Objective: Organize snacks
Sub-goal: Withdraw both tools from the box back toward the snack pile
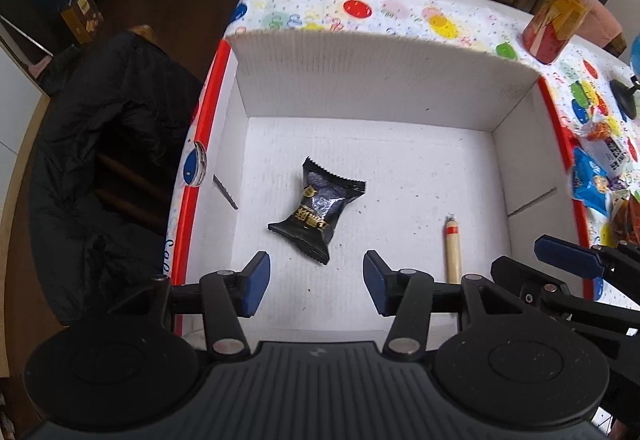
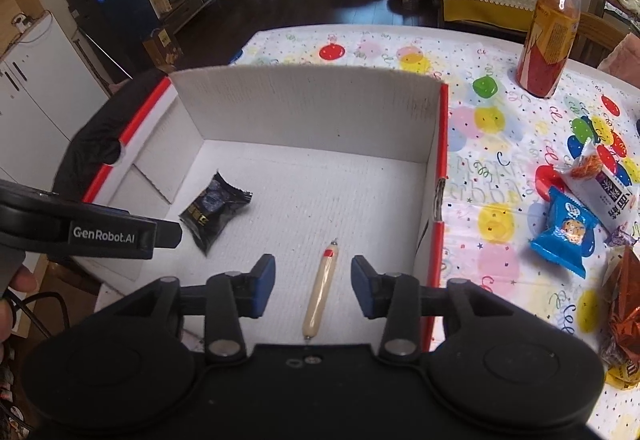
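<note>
A white cardboard box with red outer edges stands on the table. On its floor lie a black snack packet and a thin beige sausage stick. My left gripper hangs open just above the box floor, the black packet lying in front of its blue pads, untouched. Over the sausage stick my right gripper is open; the stick lies on the floor between the pads, free of them. The right gripper's fingers show at the left view's right edge.
Loose snacks lie right of the box on the balloon-print tablecloth: a blue packet, a white packet and copper wrappers. A tall orange bottle stands at the back right. A black jacket hangs over a chair on the left.
</note>
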`<move>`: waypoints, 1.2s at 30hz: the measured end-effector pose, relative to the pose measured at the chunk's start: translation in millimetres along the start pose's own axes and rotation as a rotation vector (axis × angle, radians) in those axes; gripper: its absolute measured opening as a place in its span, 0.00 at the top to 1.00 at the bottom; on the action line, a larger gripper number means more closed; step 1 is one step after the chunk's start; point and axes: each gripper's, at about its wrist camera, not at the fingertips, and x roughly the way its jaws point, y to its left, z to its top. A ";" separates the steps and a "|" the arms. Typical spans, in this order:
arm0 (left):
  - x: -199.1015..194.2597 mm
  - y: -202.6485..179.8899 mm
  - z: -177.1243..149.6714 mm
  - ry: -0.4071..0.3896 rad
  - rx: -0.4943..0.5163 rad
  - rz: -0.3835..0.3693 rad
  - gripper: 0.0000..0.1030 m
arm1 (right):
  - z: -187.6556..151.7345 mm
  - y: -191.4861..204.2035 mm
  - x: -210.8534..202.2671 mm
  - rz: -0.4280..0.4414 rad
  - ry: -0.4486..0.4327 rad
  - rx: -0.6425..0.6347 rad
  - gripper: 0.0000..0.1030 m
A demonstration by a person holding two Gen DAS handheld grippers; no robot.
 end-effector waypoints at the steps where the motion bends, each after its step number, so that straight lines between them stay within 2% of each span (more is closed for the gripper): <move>1: -4.9 -1.7 -1.3 -0.011 0.004 0.001 0.51 | -0.8 -0.7 -4.7 0.003 -0.008 0.000 0.54; 12: -56.6 -27.0 -20.0 -0.109 0.028 -0.037 0.50 | -15.3 -13.4 -61.8 0.041 -0.094 0.002 0.41; 15: -70.0 -36.8 -25.5 -0.140 0.033 -0.049 0.41 | -22.5 -20.7 -78.6 0.044 -0.119 0.005 0.37; 20: -89.9 -59.2 -35.7 -0.193 0.050 -0.061 0.40 | -37.2 -37.3 -107.3 0.019 -0.163 0.001 0.22; 22: -95.8 -70.8 -40.1 -0.210 0.060 -0.068 0.34 | -44.6 -45.6 -118.8 0.012 -0.181 0.001 0.17; 26: -104.5 -98.5 -48.2 -0.236 0.085 -0.085 0.32 | -56.4 -66.4 -136.7 -0.006 -0.198 0.024 0.15; 28: -107.6 -112.9 -52.7 -0.242 0.095 -0.099 0.26 | -63.7 -78.5 -144.6 -0.004 -0.204 0.037 0.14; 31: -110.6 -136.6 -58.3 -0.252 0.118 -0.119 0.23 | -74.8 -98.0 -155.5 -0.026 -0.212 0.047 0.01; 32: -110.7 -145.1 -60.0 -0.254 0.126 -0.121 0.22 | -79.1 -104.7 -159.0 -0.040 -0.217 0.050 0.01; 34: -110.2 -162.2 -62.8 -0.257 0.138 -0.130 0.15 | -86.4 -120.1 -165.1 -0.057 -0.221 0.064 0.01; 36: -108.6 -179.4 -65.6 -0.256 0.148 -0.154 0.15 | -92.8 -137.2 -170.3 -0.065 -0.223 0.087 0.01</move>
